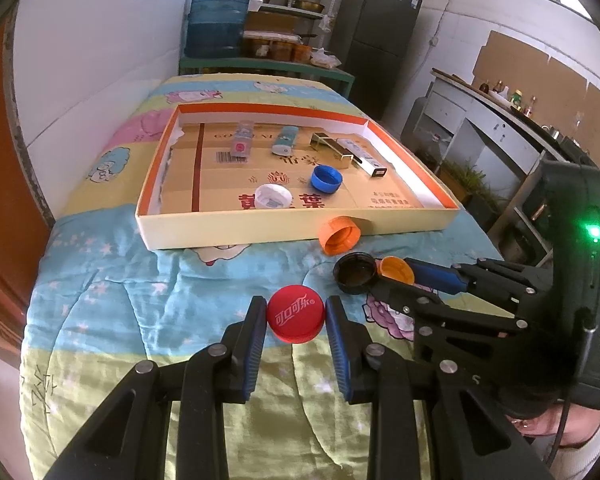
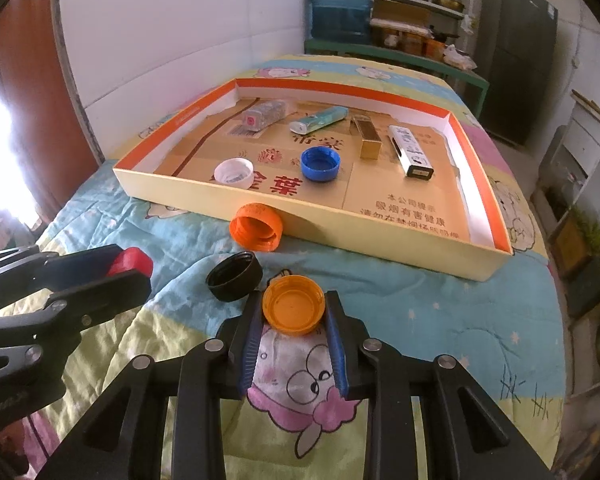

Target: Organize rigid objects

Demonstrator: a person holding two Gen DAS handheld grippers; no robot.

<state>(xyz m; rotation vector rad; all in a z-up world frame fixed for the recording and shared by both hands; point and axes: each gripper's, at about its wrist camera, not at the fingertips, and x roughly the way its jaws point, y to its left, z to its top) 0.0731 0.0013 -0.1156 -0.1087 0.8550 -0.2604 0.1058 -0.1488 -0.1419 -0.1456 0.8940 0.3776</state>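
Two caps, white [image 1: 273,196] and blue [image 1: 326,178], already lie in the box [image 1: 260,228]. Left hand-held gripper [image 1: 296,318] clamps the red cap [image 1: 296,314]; right hand-held gripper [image 2: 294,312] clamps an orange cap [image 2: 294,310]. A black cap [image 2: 235,276] and second orange cap [image 2: 256,232] remain on the quilt [image 1: 140,300].

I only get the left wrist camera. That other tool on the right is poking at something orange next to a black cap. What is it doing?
Observer: In the right wrist view, the right gripper has a yellow-orange cap pinched between its fingers, hollow side up.
Operator: Is the black cap caught in there too?
Observer: No. The black cap lies outside the fingers on the blanket, just beyond one of them.
Operator: What is underneath that tool?
Observer: A pink cartoon sheep printed on the blanket.
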